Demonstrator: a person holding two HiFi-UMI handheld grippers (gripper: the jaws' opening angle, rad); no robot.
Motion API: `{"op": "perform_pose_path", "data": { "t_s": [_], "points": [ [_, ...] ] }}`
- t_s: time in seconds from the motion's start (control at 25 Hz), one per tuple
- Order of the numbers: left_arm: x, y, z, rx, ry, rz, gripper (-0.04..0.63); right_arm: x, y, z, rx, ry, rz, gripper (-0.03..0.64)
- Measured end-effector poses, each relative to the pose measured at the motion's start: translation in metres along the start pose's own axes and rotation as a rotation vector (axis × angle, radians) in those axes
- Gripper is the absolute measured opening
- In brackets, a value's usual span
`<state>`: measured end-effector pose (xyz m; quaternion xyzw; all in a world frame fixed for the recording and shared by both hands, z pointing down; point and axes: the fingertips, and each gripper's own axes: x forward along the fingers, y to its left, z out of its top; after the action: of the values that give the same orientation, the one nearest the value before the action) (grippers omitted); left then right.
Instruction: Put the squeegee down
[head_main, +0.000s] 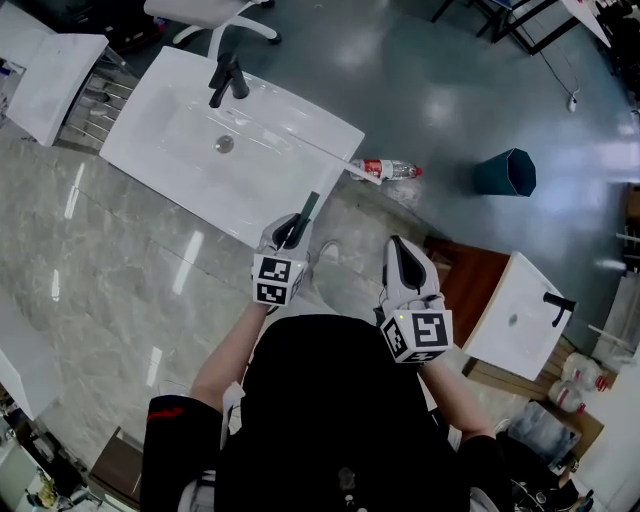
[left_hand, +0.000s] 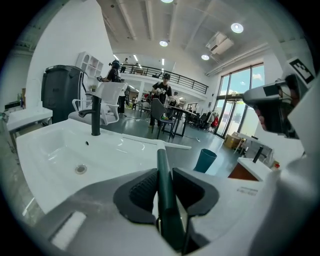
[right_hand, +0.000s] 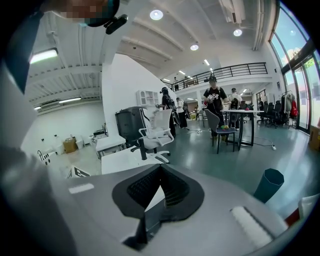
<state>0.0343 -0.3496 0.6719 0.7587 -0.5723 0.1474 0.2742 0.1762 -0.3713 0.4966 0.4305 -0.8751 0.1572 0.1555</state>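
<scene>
Left gripper view shows the squeegee (left_hand: 162, 180) by its dark green handle, which runs straight out between the two black pads, with the pale crossbar at its far end. The left gripper (left_hand: 163, 172) is clamped on that handle, one pad pressing each side. From the head view the squeegee (head_main: 303, 214) sticks out of the left gripper (head_main: 288, 228) and points toward the near edge of a big white sink (head_main: 170, 135); it is in the gripper's hold and lies on nothing. I cannot tell whether its far end touches the sink.

Beside it, the right gripper (head_main: 402, 252) is empty. In its own view the right gripper (right_hand: 160, 170) has its pads brought together at the tips with nothing between them.

The sink carries a black tap (head_main: 226, 80) and sits on a grey marbled surface (head_main: 100, 260). Past its right corner a plastic bottle (head_main: 390, 169) lies on its side, and a teal bin (head_main: 505, 172) stands farther right on the floor. A smaller white sink (head_main: 512, 318) is at the right.
</scene>
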Motion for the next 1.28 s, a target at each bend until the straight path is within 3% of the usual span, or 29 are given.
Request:
{"op": "perform_pose_path", "data": {
  "t_s": [0.4, 0.96, 1.28],
  "points": [
    [0.022, 0.008, -0.016, -0.043, 0.036, 0.027, 0.106, 0.008, -0.017, -0.007, 0.016, 0.022, -0.002, 0.002],
    [0.035, 0.014, -0.026, -0.047, 0.075, 0.042, 0.107, 0.020, -0.023, -0.006, 0.025, 0.026, 0.018, 0.002],
    [0.040, 0.018, -0.038, -0.012, 0.110, 0.074, 0.106, 0.025, -0.022, -0.007, 0.025, 0.037, 0.036, 0.003]
  ]
}}
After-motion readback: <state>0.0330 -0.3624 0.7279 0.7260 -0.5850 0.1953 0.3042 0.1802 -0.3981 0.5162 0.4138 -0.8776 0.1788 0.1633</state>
